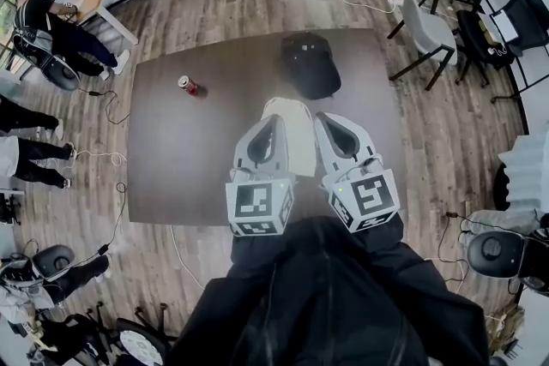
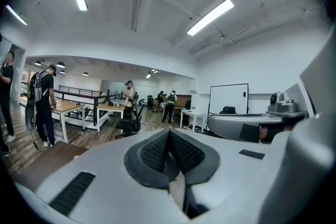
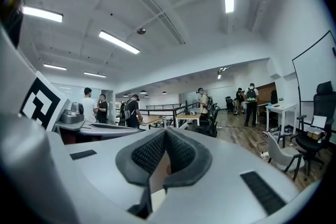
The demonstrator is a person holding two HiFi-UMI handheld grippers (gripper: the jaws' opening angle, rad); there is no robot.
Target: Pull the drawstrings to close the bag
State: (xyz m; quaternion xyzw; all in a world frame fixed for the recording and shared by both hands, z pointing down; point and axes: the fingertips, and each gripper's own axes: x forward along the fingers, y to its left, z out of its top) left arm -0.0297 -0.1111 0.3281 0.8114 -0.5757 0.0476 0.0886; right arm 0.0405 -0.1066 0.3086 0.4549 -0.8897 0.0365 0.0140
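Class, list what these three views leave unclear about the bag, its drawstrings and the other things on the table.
Drawstrings: none visible; in the head view the left gripper and right gripper cover the sides of the bag.
Bag in both gripper views: out of frame, they face the room.
Can label: too small, head view.
Black thing beyond the bag: too dark to identify.

The person wore a black jacket (image 1: pixel 326 304) with glossy, creased sleeves. The left gripper (image 1: pixel 276 123) and the right gripper (image 1: pixel 324 120) were pale grey, teardrop-shaped shells, each with a dark opening on top and a white cube (image 1: pixel 257 203) printed with black square markers at its rear. Dark, finely ribbed pads (image 2: pixel 155 152) lined their jaws.
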